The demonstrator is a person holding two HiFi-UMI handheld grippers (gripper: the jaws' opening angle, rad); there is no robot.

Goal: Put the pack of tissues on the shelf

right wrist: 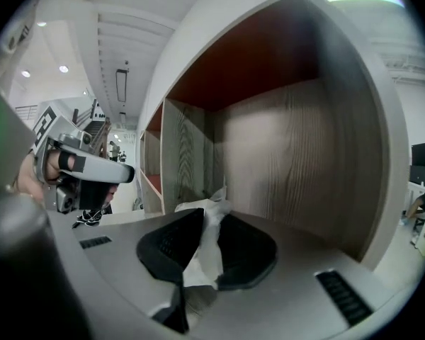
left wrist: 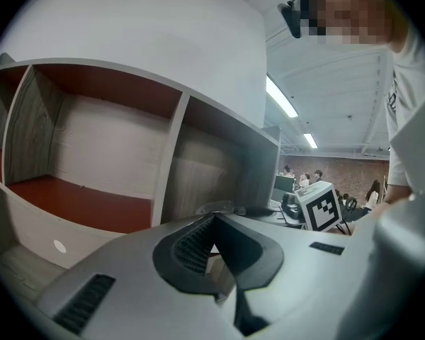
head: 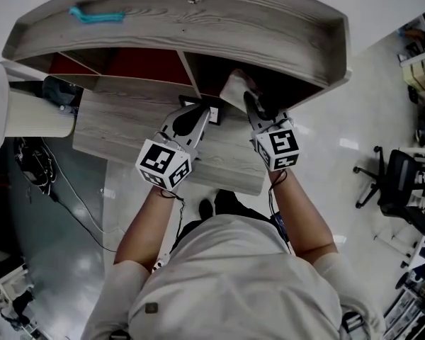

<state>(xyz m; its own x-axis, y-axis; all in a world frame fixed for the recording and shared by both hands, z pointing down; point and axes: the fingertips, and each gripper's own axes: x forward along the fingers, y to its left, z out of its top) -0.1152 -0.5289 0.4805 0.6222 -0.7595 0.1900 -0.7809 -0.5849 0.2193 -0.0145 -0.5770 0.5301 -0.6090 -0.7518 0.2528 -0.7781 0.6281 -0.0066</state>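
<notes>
Right hand-held gripper point(right wrist: 207, 222) tight on pack of tissues point(right wrist: 200, 257) — perhaps its wrapper point(right wrist: 216, 205) — plain only in its own view.

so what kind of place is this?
Likely an open-plan office or lab: a wheeled office chair on glossy floor, a wooden shelf, and a distant monitor under ceiling strip lights.

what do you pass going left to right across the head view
teal object on the shelf top → left hand-held gripper → right hand-held gripper holding the pack of tissues → black office chair
</notes>
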